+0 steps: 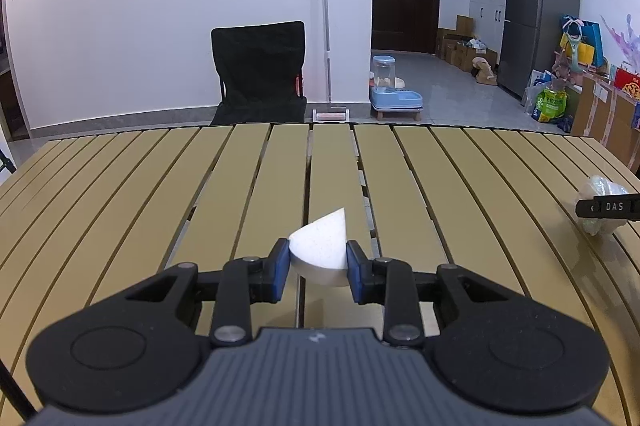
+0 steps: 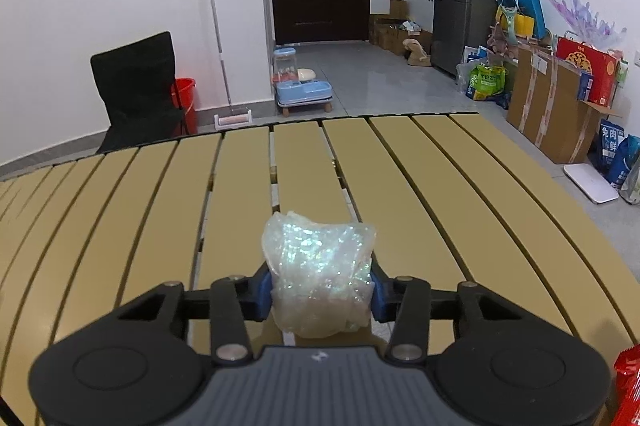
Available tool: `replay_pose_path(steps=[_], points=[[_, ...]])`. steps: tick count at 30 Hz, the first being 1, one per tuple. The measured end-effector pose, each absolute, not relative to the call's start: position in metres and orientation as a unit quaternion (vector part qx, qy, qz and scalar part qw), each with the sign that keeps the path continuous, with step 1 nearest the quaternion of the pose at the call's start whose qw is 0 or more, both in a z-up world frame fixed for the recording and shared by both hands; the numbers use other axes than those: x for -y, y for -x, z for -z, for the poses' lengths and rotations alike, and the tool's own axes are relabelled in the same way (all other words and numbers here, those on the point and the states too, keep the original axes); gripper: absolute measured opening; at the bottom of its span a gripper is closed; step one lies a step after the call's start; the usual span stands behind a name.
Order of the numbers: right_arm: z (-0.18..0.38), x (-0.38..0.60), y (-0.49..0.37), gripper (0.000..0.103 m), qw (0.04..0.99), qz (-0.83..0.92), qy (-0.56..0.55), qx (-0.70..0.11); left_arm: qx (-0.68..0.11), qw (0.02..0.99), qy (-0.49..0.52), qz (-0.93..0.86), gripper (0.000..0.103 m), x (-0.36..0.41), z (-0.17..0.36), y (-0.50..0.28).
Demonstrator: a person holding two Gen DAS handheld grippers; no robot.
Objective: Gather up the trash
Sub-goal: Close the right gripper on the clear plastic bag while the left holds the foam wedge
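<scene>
Both grippers tilt downward over the slatted table (image 1: 120,186): left gripper (image 1: 318,268) clamps a white wedge (image 1: 320,246) at lower centre; right gripper (image 2: 322,290) pinches crumpled plastic wrap (image 2: 320,266), slats ahead bare to the far edge.

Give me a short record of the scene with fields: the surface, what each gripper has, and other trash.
surface: slatted tan table
left gripper: shut on white paper cone
right gripper: pads against crumpled plastic wrap, which sits between them
other trash: red wrapper at the table's right edge
</scene>
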State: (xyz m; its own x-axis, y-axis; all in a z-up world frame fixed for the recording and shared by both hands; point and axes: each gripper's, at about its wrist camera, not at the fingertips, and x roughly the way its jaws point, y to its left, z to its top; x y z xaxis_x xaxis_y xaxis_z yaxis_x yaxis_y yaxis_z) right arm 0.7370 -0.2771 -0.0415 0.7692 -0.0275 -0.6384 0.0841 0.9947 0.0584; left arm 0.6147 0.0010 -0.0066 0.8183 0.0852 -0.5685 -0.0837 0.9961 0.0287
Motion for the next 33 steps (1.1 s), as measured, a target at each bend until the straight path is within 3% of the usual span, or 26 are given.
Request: replay_pose_path(steps=[17, 33], points=[[0.003, 0.258, -0.678, 0.042, 0.947, -0.002, -0.033, -0.32, -0.285, 0.957, 0.001, -0.061, 0.03, 0.009, -0.031, -0.575], [-0.052, 0.23, -0.573, 0.041, 0.954, -0.062, -0.042, -0.291, -0.261, 0.963, 0.005, -0.073, 0.03, -0.002, -0.08, -0.474]])
